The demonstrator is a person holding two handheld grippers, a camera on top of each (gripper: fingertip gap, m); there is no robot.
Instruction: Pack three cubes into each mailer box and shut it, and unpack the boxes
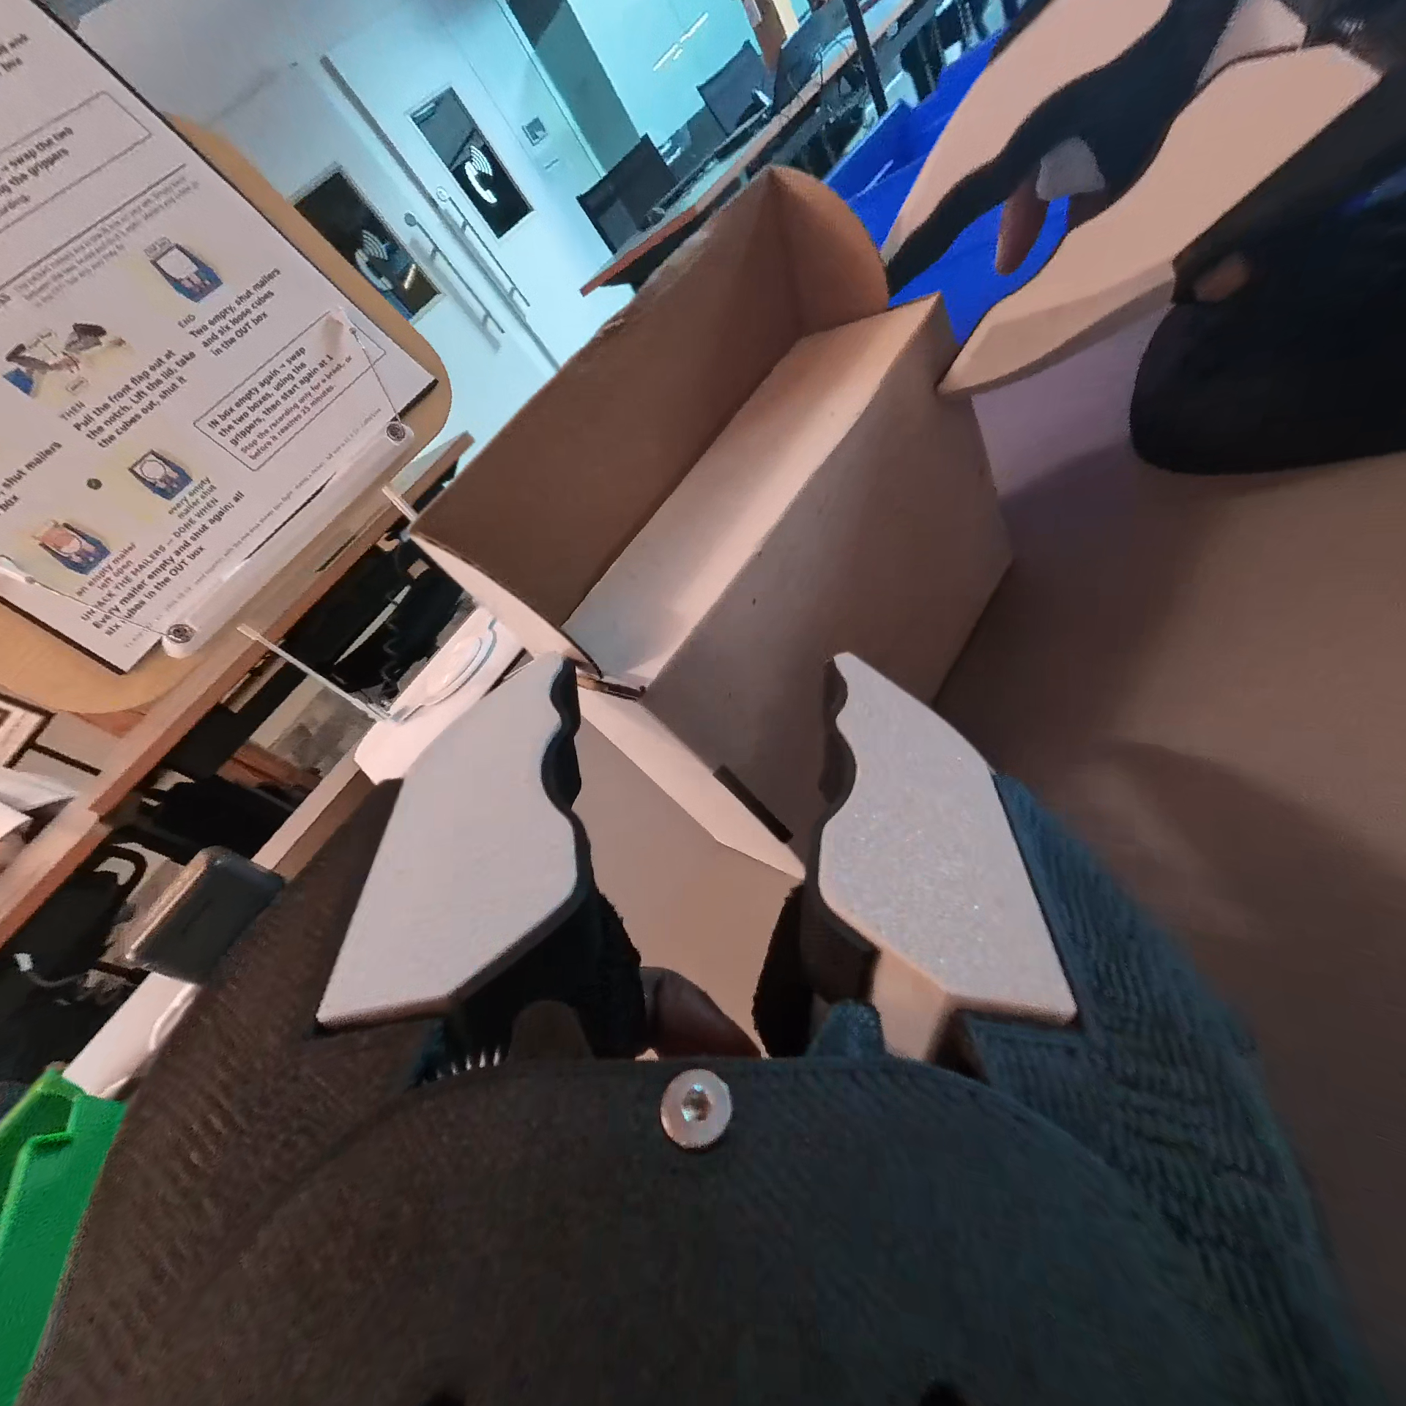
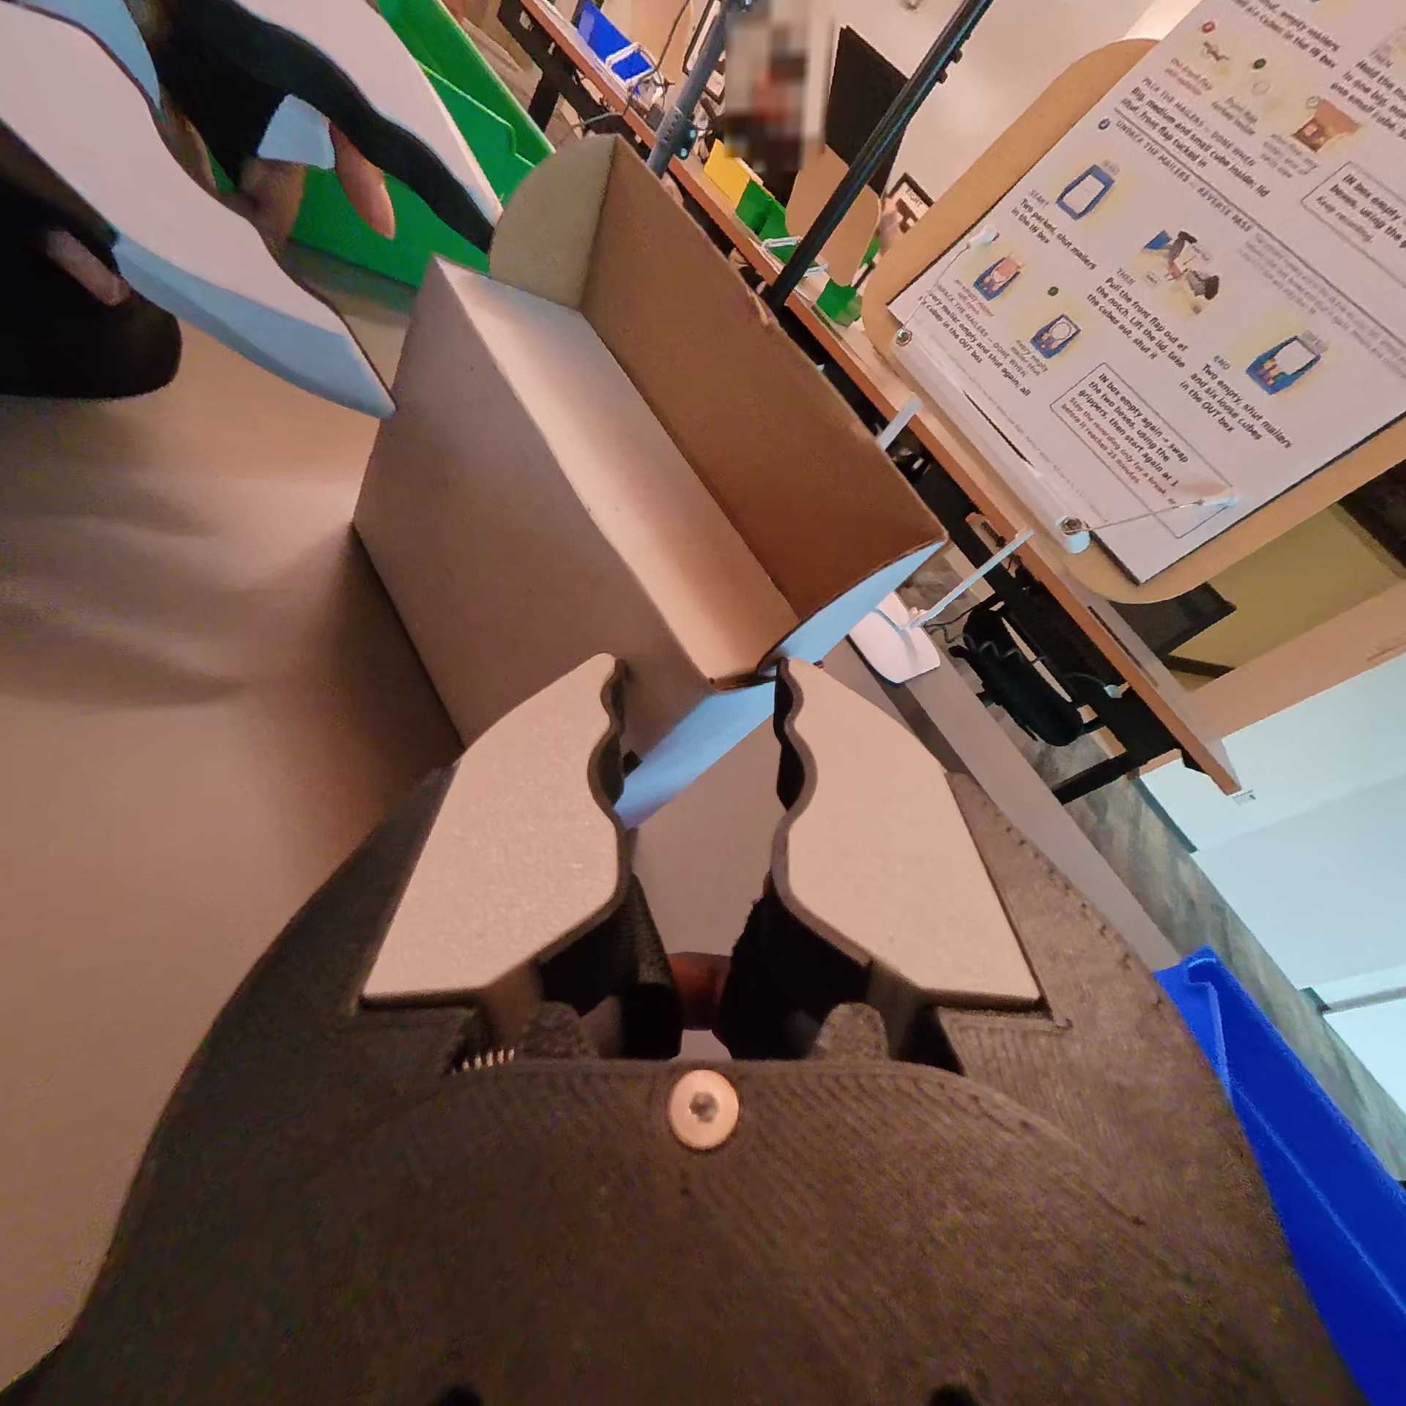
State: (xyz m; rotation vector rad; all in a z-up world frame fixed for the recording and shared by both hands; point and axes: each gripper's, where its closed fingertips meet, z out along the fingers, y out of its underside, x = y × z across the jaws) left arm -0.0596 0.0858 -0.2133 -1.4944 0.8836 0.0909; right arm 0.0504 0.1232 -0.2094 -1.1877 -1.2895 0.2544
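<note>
Mailer box (image 1: 761,487) on the tan tabletop (image 1: 1179,685), lid raised and front flap standing, side ear flaps splayed outward. Left gripper (image 1: 700,730) at the near-left corner of the box, jaws parted wide, an ear flap (image 1: 654,768) lying between them but not pinched, as far as the left wrist view shows. Right gripper (image 2: 700,730) at the opposite corner of the same box (image 2: 548,472), jaws parted somewhat less, the other ear flap (image 2: 700,745) slanting across the gap and apparently touching one finger edge; firm hold cannot be told. Box interior hidden from both views, so cubes inside cannot be confirmed. Instruction board (image 1: 152,342) behind the box; blue bin (image 2: 1308,1187) to the right of the box, green bin (image 2: 456,182) beyond the box to the left. Step judged: closing the box, with both ear flaps being turned inward. Next move probably calls for folding both ears square against the side walls, then lowering the lid and tucking the front flap without buckling the card.
</note>
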